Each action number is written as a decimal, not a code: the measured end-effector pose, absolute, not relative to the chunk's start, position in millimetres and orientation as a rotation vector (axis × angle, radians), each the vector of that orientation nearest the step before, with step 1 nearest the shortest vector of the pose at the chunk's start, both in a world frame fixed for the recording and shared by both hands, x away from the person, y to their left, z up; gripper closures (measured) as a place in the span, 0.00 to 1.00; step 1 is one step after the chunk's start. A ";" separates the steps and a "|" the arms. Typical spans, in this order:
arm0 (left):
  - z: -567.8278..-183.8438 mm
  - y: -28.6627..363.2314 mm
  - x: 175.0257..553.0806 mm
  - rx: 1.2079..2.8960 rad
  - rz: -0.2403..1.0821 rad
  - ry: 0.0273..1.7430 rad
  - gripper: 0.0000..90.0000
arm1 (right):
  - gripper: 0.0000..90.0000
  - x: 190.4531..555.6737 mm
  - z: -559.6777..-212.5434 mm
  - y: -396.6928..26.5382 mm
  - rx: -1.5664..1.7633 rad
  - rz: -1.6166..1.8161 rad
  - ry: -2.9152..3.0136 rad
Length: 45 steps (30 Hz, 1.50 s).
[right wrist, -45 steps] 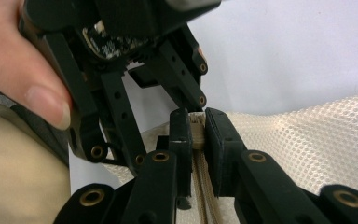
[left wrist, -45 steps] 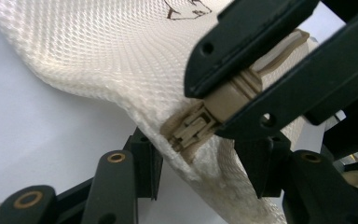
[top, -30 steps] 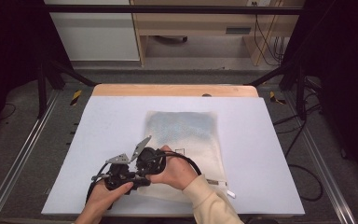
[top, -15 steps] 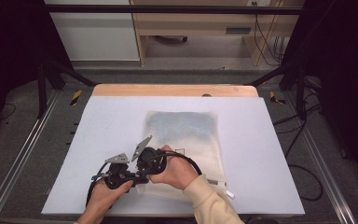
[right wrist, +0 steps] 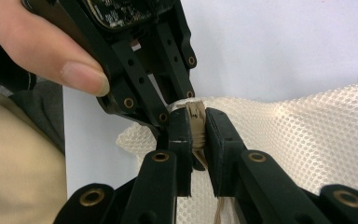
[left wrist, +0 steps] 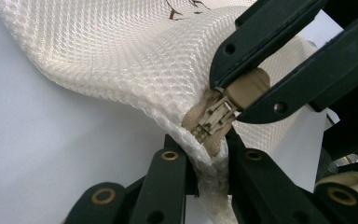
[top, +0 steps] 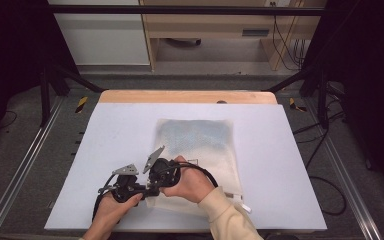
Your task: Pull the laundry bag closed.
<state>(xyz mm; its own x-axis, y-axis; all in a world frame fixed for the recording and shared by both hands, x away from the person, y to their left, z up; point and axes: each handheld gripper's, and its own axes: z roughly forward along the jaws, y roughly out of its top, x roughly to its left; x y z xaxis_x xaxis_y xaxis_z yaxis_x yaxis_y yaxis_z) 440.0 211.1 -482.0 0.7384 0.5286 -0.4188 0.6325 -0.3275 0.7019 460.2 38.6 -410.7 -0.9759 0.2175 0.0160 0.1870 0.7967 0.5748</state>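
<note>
A white mesh laundry bag lies flat on the pale table, right of centre, with its near-left corner lifted slightly between the two grippers. In the left gripper view the bag's weave curves up off the surface, and a beige zipper slider sits at its corner edge.

The left gripper has just been closing its jaws and now pinches the bag's seam just below the slider, the fabric squeezed tight between the pads. In that same view the right gripper comes in from the upper right, its jaws clamped on the beige zipper pull tab.

The right gripper view gives the reverse angle: its own jaws are shut on the beige tab, with the left gripper's black body just behind and a thumb pressed on it.

The high view shows both hands close together at the table's near edge, left gripper just beside the right gripper, but the zipper is too small to make out there.
</note>
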 end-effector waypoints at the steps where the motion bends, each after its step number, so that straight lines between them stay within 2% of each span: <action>1: -481.7 211.1 439.9 2.003 -0.139 0.880 0.94 | 0.91 460.1 -410.7 37.9 0.327 0.923 2.933; 45: -476.4 210.3 437.7 2.010 -0.118 0.864 0.94 | 0.91 459.4 -418.5 11.6 0.387 0.840 2.936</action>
